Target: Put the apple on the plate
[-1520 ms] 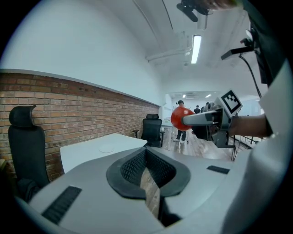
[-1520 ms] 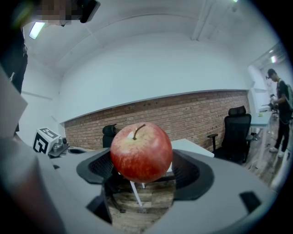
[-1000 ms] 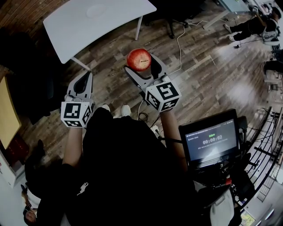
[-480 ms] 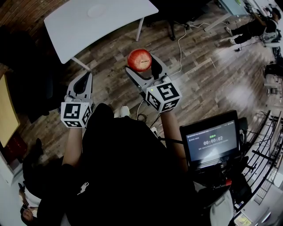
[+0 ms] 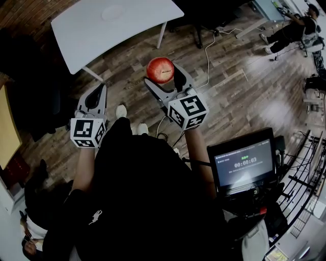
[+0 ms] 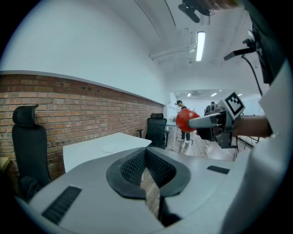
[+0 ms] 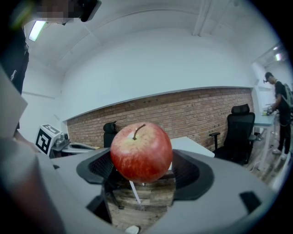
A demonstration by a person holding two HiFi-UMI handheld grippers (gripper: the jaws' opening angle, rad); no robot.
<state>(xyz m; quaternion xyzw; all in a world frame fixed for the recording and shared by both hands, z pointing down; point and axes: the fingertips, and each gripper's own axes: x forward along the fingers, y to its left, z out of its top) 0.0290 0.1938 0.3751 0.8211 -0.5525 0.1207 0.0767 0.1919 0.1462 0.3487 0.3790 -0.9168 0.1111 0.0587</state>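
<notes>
A red apple (image 5: 160, 69) is held above the wood floor, with my right gripper (image 5: 163, 76) shut on it. In the right gripper view the apple (image 7: 141, 151) sits stem up between the dark pads (image 7: 190, 171). My left gripper (image 5: 95, 98) hangs to the left at the same height, its jaws shut with nothing between them (image 6: 145, 168). A white table (image 5: 91, 31) stands ahead, and on it lies a flat white plate (image 5: 112, 12). The left gripper view shows the plate (image 6: 110, 148) on the table (image 6: 87, 153) and the apple (image 6: 185, 119) off to the right.
A screen on a stand (image 5: 243, 162) is at my lower right. A white cable (image 5: 206, 51) trails over the floor. Black office chairs (image 6: 157, 129) stand by the brick wall (image 6: 82, 105). A person (image 5: 293, 28) is at the far right.
The right gripper and the apple have edged slightly forward, towards the table. My feet have shifted on the floor. The left gripper holds its place.
</notes>
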